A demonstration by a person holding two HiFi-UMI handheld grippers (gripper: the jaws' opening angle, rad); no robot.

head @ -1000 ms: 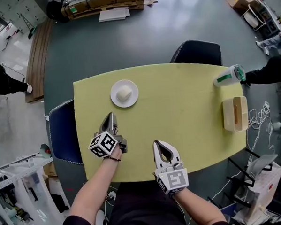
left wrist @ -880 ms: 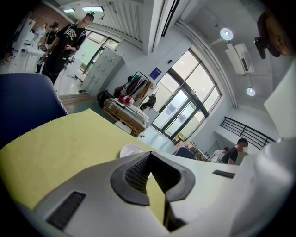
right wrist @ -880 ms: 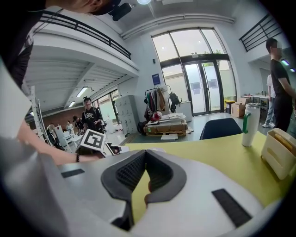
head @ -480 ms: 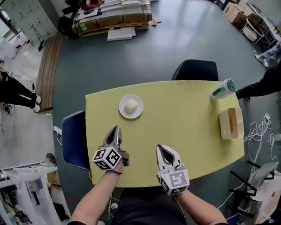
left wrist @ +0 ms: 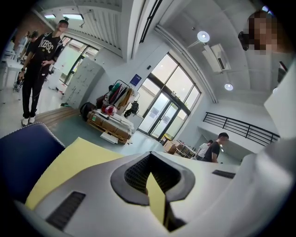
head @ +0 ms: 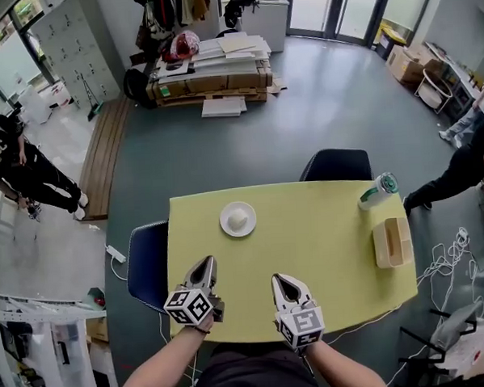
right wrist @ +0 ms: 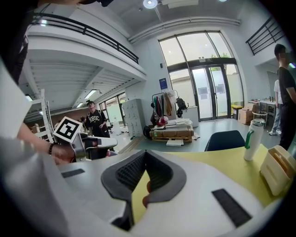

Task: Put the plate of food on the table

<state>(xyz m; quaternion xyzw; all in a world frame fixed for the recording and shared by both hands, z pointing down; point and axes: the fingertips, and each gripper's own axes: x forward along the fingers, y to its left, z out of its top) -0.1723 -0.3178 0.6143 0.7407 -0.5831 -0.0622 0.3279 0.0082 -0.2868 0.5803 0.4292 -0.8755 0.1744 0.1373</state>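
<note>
A white plate (head: 238,219) with a pale lump of food on it rests on the yellow table (head: 326,249), left of centre toward the far edge. My left gripper (head: 206,266) hovers over the near left part of the table, shut and empty, well short of the plate. My right gripper (head: 282,279) is beside it near the front edge, also shut with nothing in it. In the left gripper view the closed jaws (left wrist: 150,156) point over the table's left corner. The right gripper view has its closed jaws (right wrist: 145,153) aimed along the table.
A white cup with a green lid (head: 377,191) and a pale wooden box (head: 391,242) sit at the table's right end. Dark blue chairs stand at the far side (head: 333,165) and left side (head: 146,254). People stand at the left (head: 22,168) and right (head: 467,165). Stacked pallets (head: 211,69) lie beyond.
The head view has pulled back, so the table looks smaller and lower in frame. Both grippers keep their places near the front edge, shut; the plate stays put on the table.
</note>
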